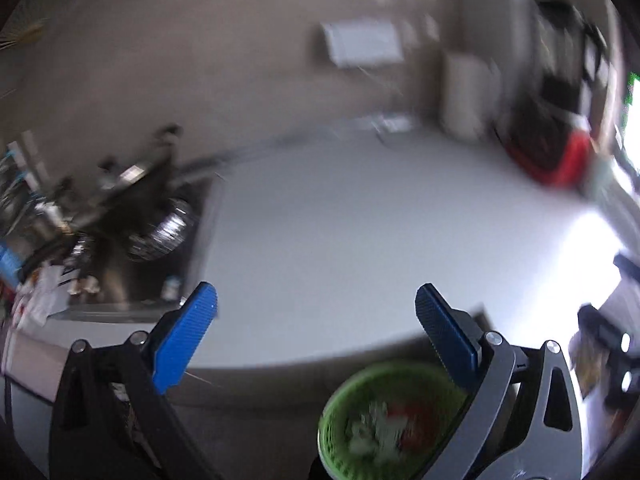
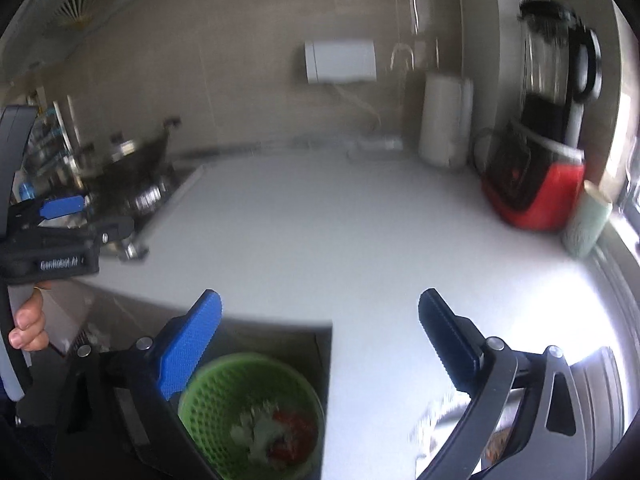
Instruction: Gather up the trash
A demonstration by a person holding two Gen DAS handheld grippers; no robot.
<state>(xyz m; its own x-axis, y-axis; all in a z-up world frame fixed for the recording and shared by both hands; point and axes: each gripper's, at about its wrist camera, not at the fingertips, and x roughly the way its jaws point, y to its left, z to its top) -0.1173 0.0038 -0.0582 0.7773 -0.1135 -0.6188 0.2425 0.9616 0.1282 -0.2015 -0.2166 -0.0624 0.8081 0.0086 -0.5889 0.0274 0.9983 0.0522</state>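
In the left wrist view, badly blurred, the left tool [image 1: 316,312] hung with its blue pads spread apart and nothing between them, above the pale surface [image 1: 360,220]; the green basket [image 1: 384,420] sat low below the surface's edge, probably so scraps could drop into it. In the right wrist view, the right tool [image 2: 320,316] likewise gaped empty, the basket [image 2: 224,384] already holding red and pale trash [image 2: 276,428]. A red blender [image 2: 536,184] stood well apart in the far corner.
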